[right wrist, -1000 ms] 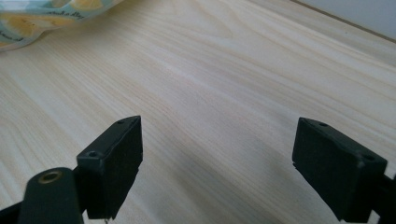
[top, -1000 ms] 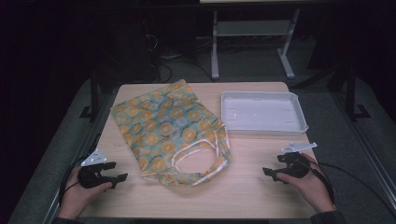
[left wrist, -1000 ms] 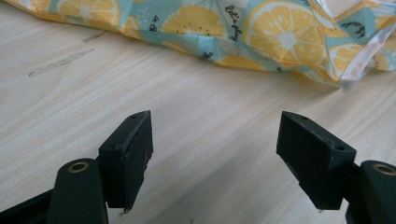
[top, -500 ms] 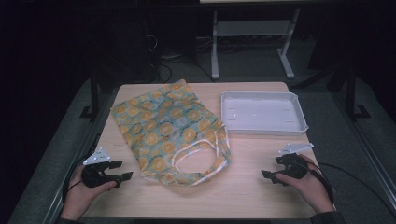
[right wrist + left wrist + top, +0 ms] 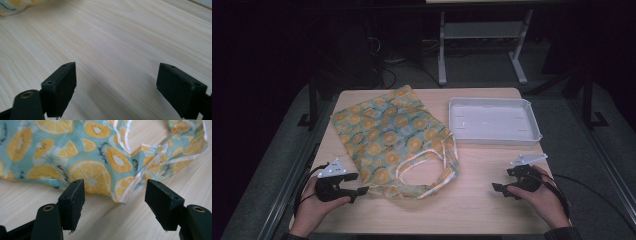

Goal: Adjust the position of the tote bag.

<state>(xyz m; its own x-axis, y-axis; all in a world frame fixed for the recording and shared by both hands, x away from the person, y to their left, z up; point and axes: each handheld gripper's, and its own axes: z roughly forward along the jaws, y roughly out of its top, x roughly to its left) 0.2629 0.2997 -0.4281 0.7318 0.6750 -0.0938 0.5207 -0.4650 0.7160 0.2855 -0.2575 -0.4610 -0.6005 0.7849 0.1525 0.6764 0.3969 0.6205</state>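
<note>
Near edge of the wooden table [image 5: 472,210], high view: two hands, each holding a gripper. Left gripper [image 5: 360,190] at about 8 o'clock from table centre, jaws pointing toward 3 o'clock at the near-left corner of the bag [image 5: 394,140]. Its jaws have just been closing a little, yet they stand wide apart with nothing pinched between them. Left gripper view: the bag's [image 5: 95,173] near hem lies just beyond the jaw tips, a clear-trimmed fold poking toward the gap; the pads do not press on it. Bare wood lies between the jaws.

Right gripper [image 5: 498,188] at about 4 o'clock, resting low over the table, well apart from the bag, jaws pointing toward 9 o'clock. Right gripper view: jaws spread wide over bare table [image 5: 120,50], nothing between them; a scrap of the bag [image 5: 15,6] shows at the far upper left corner.

Mid-table: the bag lies flat, teal with orange citrus-slice print, spread from centre out toward 10 o'clock. Its pale looped handles [image 5: 432,170] lie at the near-right end, about 6 o'clock of centre, mouth facing the person.

Farther, at 2 o'clock: white tray [image 5: 532,131], just beside the bag's right edge, whether touching I cannot tell.

Beyond the table: dark floor, a metal frame [image 5: 442,50].
</note>
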